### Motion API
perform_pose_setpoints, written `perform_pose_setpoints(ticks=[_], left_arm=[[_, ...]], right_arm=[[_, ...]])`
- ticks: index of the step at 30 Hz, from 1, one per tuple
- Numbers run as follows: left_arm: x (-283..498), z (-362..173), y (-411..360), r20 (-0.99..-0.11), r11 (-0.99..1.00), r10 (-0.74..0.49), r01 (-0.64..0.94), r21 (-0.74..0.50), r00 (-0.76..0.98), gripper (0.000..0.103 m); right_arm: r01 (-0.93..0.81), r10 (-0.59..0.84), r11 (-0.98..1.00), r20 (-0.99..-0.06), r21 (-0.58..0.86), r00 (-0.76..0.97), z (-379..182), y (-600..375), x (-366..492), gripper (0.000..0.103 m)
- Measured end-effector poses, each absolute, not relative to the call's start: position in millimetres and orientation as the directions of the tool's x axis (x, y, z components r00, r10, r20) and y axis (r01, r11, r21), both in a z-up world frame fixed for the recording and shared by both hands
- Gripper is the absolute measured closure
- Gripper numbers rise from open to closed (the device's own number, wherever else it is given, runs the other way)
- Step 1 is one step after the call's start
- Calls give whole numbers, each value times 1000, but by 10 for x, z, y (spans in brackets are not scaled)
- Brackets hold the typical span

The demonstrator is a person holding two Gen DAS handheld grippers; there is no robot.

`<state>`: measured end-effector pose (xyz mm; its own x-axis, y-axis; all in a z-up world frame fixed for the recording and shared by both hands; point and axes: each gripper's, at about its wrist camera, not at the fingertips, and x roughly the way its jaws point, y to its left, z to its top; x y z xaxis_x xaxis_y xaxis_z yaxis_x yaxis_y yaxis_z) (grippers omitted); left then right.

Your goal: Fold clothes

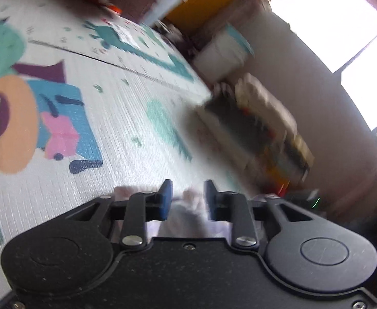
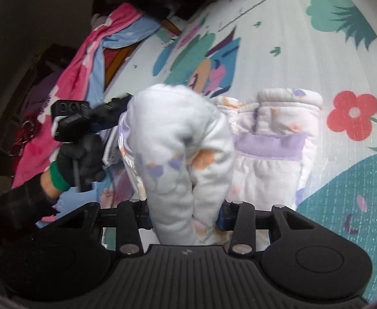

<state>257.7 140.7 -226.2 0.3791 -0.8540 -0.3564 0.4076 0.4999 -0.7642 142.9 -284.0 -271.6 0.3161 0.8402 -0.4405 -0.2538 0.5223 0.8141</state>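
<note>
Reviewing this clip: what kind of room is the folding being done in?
Most likely a home living or children's room, with work done on the floor: a cartoon-printed foam play mat lies under the white floral garment, a pink and blue blanket is heaped nearby, and bright windows show behind household clutter.

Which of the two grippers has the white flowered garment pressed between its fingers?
The right gripper: its fingers squeeze a thick fold of the white garment. The left gripper stands open, cloth loose between its fingers.

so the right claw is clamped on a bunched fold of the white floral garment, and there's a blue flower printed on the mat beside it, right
Not quite: the flower on the mat is red, not blue, as the right wrist view shows. The right claw does clamp a bunched fold of the white floral garment.
</note>
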Motion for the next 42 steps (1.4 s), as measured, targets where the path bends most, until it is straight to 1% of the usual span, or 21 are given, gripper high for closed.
perform_pose_setpoints(ticks=[2, 3, 6, 9, 13, 15, 16, 17, 18, 20, 23, 25, 27, 31, 34, 35, 37, 38, 39, 40, 42], left_arm=[[2477, -2285, 1618, -297, 453, -868, 386, -804, 399, 31], [2402, -2304, 1692, -296, 455, -867, 392, -800, 402, 30], [2163, -2356, 1640, -368, 507, -857, 466, -725, 361, 30], [2031, -2444, 1330, -422, 512, -859, 534, -673, 292, 30], [2119, -2537, 992, -408, 518, -855, 586, -623, 321, 30], [2235, -2609, 881, -396, 499, -865, 597, -628, 308, 31], [2301, -2659, 835, -398, 483, -874, 598, -640, 279, 33], [2345, -2677, 795, -407, 465, -881, 607, -644, 243, 58], [2384, -2689, 757, -415, 446, -886, 617, -648, 205, 70], [2461, -2683, 711, -418, 409, -897, 622, -667, 142, 73], [2587, -2647, 704, -398, 366, -914, 592, -718, 83, 73], [2713, -2726, 751, -384, 368, -919, 528, -766, 84, 73], [2817, -2806, 812, -367, 370, -925, 468, -803, 101, 73], [2889, -2971, 889, -355, 393, -920, 379, -838, 168, 73], [2902, -3065, 897, -383, 425, -905, 349, -836, 183, 73], [2905, -3104, 901, -402, 442, -897, 341, -830, 183, 73], [2909, -3154, 918, -425, 463, -886, 328, -823, 184, 73], [2910, -3157, 932, -425, 464, -886, 325, -824, 187, 73], [2911, -3126, 936, -419, 460, -888, 332, -824, 191, 73], [2905, -3070, 930, -399, 443, -896, 347, -827, 192, 73], [2914, -3010, 896, -354, 399, -917, 380, -834, 186, 73]], right_arm=[[-229, 843, 510, -429, 829, 323, -2765, -2852, 1382, 60], [-221, 843, 508, -428, 833, 327, -2788, -2849, 1370, 60], [-207, 841, 504, -421, 839, 341, -2840, -2846, 1344, 60], [-205, 836, 504, -413, 839, 361, -2857, -2865, 1328, 57], [-235, 817, 522, -402, 820, 414, -2812, -2854, 1363, 57], [-262, 808, 541, -409, 799, 424, -2791, -2852, 1368, 57], [-267, 806, 547, -413, 793, 424, -2792, -2851, 1372, 57], [-259, 804, 547, -415, 796, 425, -2808, -2857, 1376, 57], [-245, 803, 545, -415, 802, 428, -2831, -2867, 1377, 57], [-233, 807, 534, -407, 813, 429, -2865, -2889, 1358, 57], [-210, 829, 475, -355, 855, 432, -2898, -2946, 1348, 57], [-156, 832, 411, -299, 898, 468, -2931, -3027, 1396, 57], [-128, 819, 385, -275, 914, 504, -2931, -3080, 1522, 57], [-27, 815, 389, -331, 921, 477, -3090, -3081, 1936, 59], [78, 818, 378, -372, 923, 438, -3331, -3073, 2183, 59], [101, 819, 375, -380, 922, 429, -3404, -3064, 2218, 63], [96, 815, 387, -388, 917, 429, -3417, -3043, 2229, 63], [79, 811, 396, -388, 915, 437, -3375, -3035, 2210, 58], [53, 805, 406, -384, 912, 451, -3302, -3030, 2172, 55], [22, 798, 417, -378, 909, 469, -3217, -3033, 2116, 49], [-37, 788, 422, -347, 906, 509, -3044, -3065, 1974, 48]])
